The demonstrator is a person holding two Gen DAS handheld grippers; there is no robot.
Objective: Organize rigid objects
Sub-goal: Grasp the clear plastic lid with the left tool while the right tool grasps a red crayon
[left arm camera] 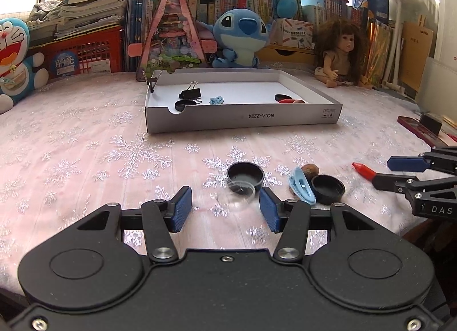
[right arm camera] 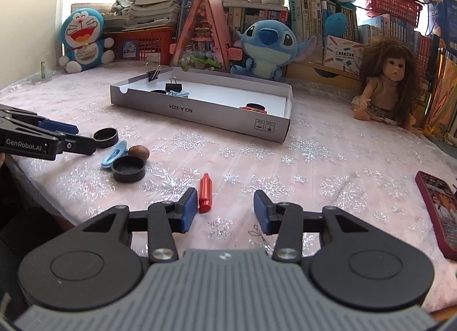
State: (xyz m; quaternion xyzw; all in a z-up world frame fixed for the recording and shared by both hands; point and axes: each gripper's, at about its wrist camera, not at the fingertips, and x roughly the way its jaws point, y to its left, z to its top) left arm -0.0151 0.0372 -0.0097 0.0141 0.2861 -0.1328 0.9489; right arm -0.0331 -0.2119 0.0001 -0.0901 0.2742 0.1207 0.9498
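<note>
A shallow grey cardboard box (left arm camera: 242,119) (right arm camera: 200,115) lies on the pink tablecloth and holds binder clips (left arm camera: 190,92), a black cap, a blue piece and red items. In front of my open left gripper (left arm camera: 225,208) sit a clear plastic cup (left arm camera: 241,191), a black cap (left arm camera: 245,175), a blue clip (left arm camera: 301,185), a nut (left arm camera: 310,170) and a second black cap (left arm camera: 328,188). My open right gripper (right arm camera: 225,208) has a red crayon-shaped piece (right arm camera: 205,193) just inside its left finger. Both grippers are empty.
Plush toys (left arm camera: 240,37), a doll (right arm camera: 385,85), a pink triangular toy house (left arm camera: 172,34), red baskets and books line the back. A dark red phone (right arm camera: 440,211) lies at the right edge. The table's near edge runs close below the grippers.
</note>
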